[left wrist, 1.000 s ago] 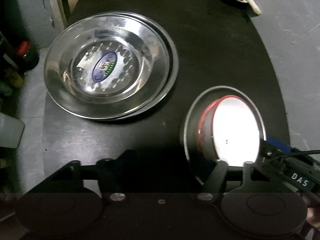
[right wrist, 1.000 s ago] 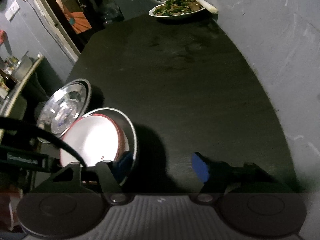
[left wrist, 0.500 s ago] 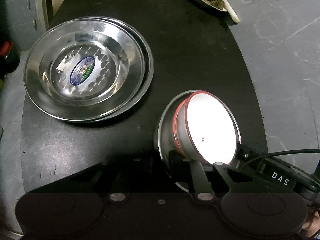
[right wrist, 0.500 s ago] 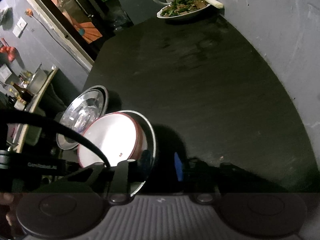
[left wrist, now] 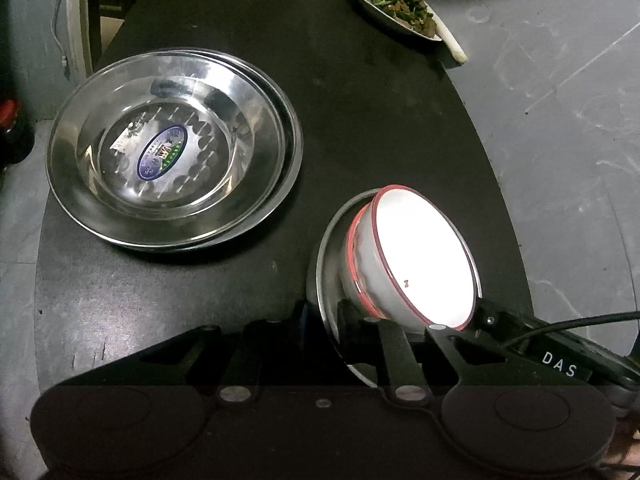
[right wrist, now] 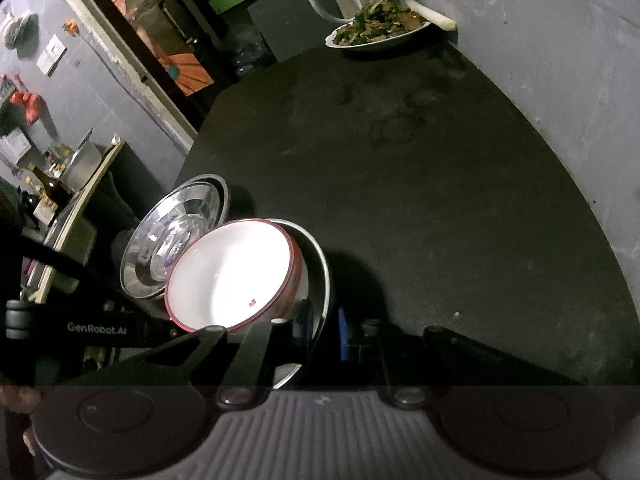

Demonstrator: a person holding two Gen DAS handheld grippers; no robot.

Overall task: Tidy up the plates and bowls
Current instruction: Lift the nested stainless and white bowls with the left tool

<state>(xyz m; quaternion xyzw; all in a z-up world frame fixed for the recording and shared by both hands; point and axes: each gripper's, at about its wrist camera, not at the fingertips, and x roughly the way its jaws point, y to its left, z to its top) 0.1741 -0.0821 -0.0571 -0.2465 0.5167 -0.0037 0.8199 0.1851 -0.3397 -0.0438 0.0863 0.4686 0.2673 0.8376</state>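
Note:
A white bowl with a red rim (left wrist: 420, 264) sits in a small steel plate (left wrist: 326, 256) near the front right of the black table (left wrist: 360, 120). My left gripper (left wrist: 324, 316) is shut on the plate's near rim. In the right wrist view the same bowl (right wrist: 228, 276) and small plate (right wrist: 320, 268) are at lower left. My right gripper (right wrist: 324, 324) is closing its jaws, and its blue pad and black finger pinch the plate's rim. The right gripper's finger (left wrist: 440, 330) also shows beside the bowl. A stack of large steel plates (left wrist: 172, 152) lies to the left.
A dish of cooked greens (left wrist: 396, 8) stands at the table's far edge, also seen as the dish of greens (right wrist: 376, 28). Grey floor (left wrist: 560, 160) lies past the table's curved right edge. A side shelf with a bottle (right wrist: 48, 188) is at the left.
Both grippers went from wide open to closed on the small plate's rim, one from each side. The cameras tipped a little, so the far dish of greens shows more.

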